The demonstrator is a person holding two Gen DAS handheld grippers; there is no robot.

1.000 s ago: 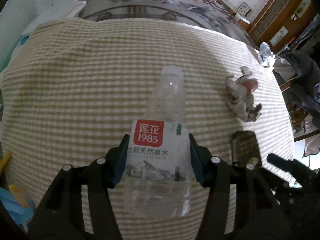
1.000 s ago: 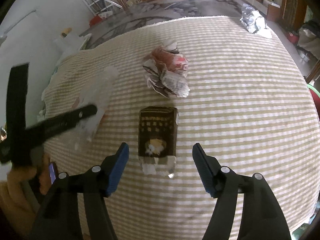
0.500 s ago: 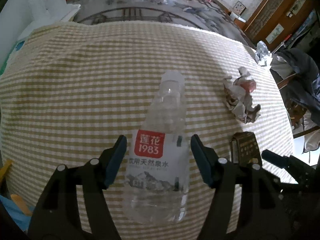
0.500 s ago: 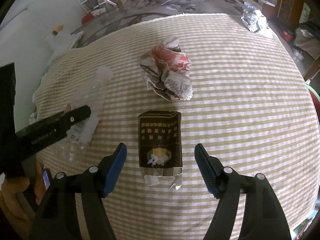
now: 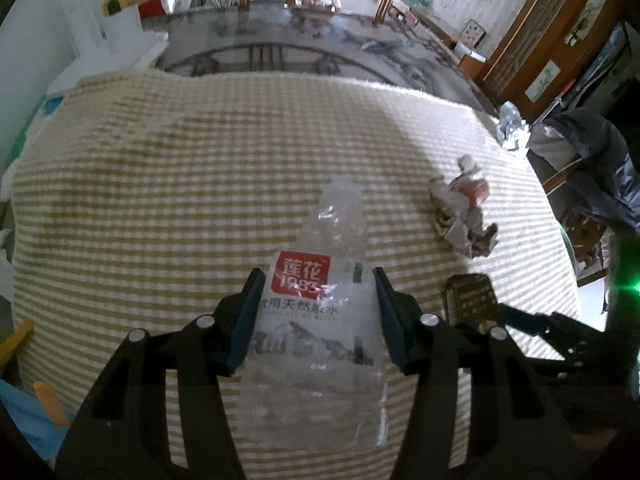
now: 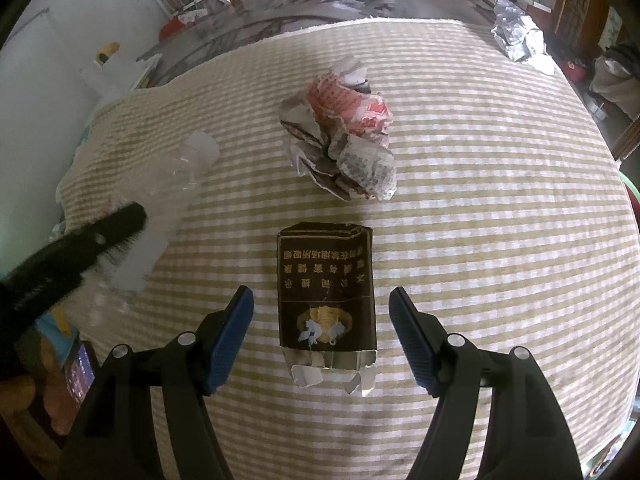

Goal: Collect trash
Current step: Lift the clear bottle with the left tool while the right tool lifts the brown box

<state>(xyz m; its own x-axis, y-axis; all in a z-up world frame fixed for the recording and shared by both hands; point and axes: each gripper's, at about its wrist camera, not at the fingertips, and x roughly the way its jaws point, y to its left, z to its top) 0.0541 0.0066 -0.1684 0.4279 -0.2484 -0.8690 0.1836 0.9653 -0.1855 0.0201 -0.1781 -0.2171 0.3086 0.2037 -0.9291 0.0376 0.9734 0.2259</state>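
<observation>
A clear plastic bottle (image 5: 340,220) with a red-and-white label lies on the checked tablecloth (image 5: 180,168), cap pointing away. My left gripper (image 5: 317,276) straddles its labelled middle; the jaws are closing and both blue pads touch the label, which looks crumpled. In the right wrist view the bottle (image 6: 172,184) is blurred at left, with a left finger (image 6: 100,240) across it. A dark brown cigarette pack (image 6: 326,292), torn foil end toward me, lies between the pads of my open right gripper (image 6: 321,292), with gaps on both sides. Crumpled printed paper (image 6: 340,148) sits just beyond it.
A ball of silver foil (image 6: 516,36) lies at the table's far right corner. The cloth's far edge (image 5: 320,80) drops to a patterned floor. A chair with a dark jacket (image 5: 600,152) stands to the right. A phone (image 6: 80,368) shows at lower left.
The left jaws have drawn in against the bottle's label, and the left gripper has risen a little. The right gripper has shifted slightly over the cigarette pack, still open.
</observation>
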